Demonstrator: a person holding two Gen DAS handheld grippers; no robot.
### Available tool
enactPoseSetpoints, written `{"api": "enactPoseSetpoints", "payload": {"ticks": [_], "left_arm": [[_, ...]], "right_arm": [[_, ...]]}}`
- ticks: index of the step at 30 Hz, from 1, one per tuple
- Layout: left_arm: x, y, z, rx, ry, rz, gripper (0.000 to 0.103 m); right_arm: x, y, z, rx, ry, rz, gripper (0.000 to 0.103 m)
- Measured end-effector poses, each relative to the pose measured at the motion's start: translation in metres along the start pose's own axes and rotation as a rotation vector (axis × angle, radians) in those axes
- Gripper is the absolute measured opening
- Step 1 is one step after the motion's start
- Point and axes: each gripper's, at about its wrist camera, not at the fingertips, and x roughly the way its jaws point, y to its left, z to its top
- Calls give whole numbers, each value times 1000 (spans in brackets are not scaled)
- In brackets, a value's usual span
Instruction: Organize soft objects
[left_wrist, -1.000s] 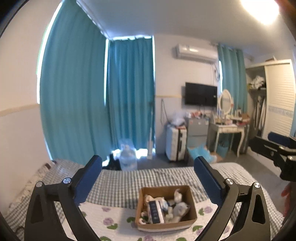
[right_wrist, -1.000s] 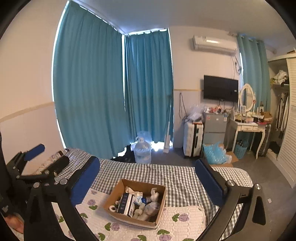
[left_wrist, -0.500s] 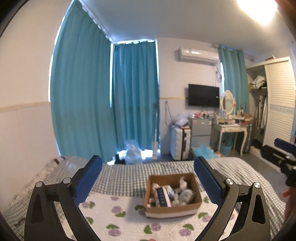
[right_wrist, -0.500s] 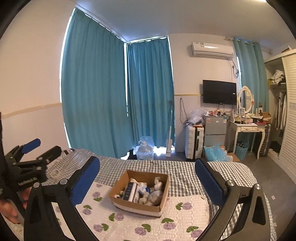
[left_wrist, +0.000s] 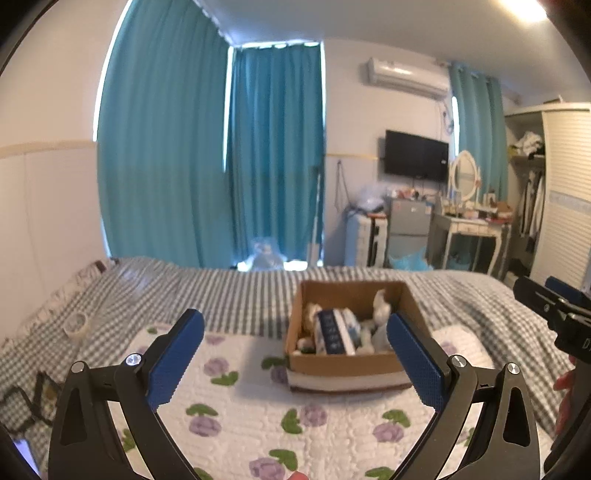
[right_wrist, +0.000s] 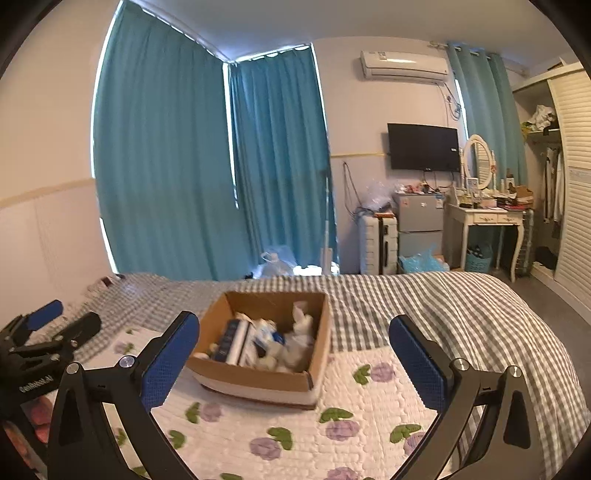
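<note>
We hold L gripper (left_wrist: 295, 339) and R gripper (right_wrist: 293, 343) over the quilt (right_wrist: 295, 424), both w/ jaws wide apart, nothing between. Box (right_wrist: 258, 380) of soft toys (right_wrist: 299, 332) sits on quilt ahead, apart from both sets of fingers.

no text is legible; faint white lettering on the left gripper (right_wrist: 35, 384) cannot be read.
</note>
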Motion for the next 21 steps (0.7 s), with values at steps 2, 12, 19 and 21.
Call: {"api": "enactPoseSetpoints", "payload": {"ticks": [2,12,19,21], "left_arm": [[3,0,-4,0,9,-4,101],[11,-6,-9,14,31,-37,101],[9,-12,-6,21,24,-48,101],[9,-14,-5,24,25,-50,101]], "right_arm": [[9,-3,-7,13,3,-17,103],[28,0,-24,3,50,3,103],[21,-3,-23,20,41,3,103],[20,-3,-23,23,40,7,103]]}}
